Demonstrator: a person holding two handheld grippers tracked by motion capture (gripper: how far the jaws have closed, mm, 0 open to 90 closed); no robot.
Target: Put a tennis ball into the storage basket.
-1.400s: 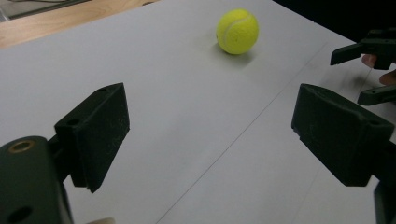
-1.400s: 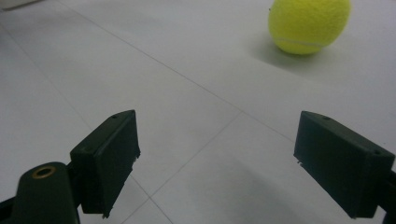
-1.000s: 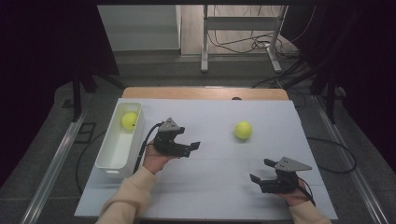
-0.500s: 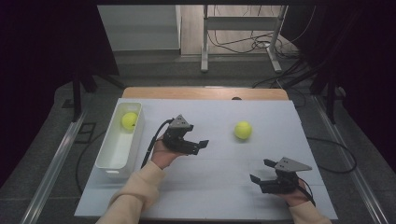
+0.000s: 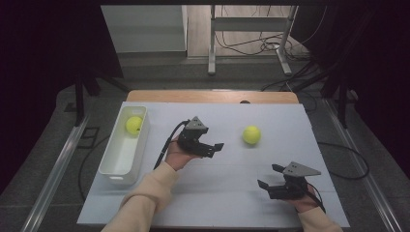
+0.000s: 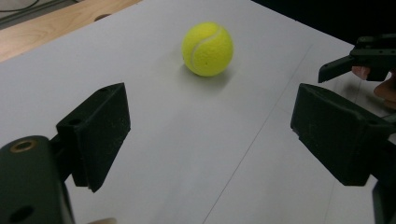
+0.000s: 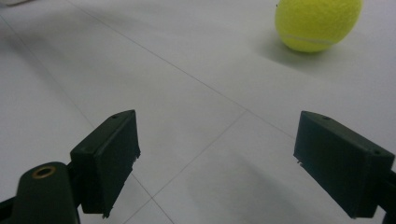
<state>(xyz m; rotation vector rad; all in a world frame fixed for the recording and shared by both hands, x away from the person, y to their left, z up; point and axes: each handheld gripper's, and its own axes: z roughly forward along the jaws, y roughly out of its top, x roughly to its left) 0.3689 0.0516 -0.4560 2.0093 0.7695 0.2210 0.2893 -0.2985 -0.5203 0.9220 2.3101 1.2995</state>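
High view: bin (image 5: 116, 159) holds ball (image 5: 134, 124)

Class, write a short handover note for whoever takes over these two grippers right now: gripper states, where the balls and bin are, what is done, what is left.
Left gripper: open, empty, aimed at the loose tennis ball, short of it.
Right gripper: open, empty, low over the near right part of the table.
Done: one ball in the bin, at the far end of the white bin on the left.
Left: probably grasp the loose ball and put it in the bin too.
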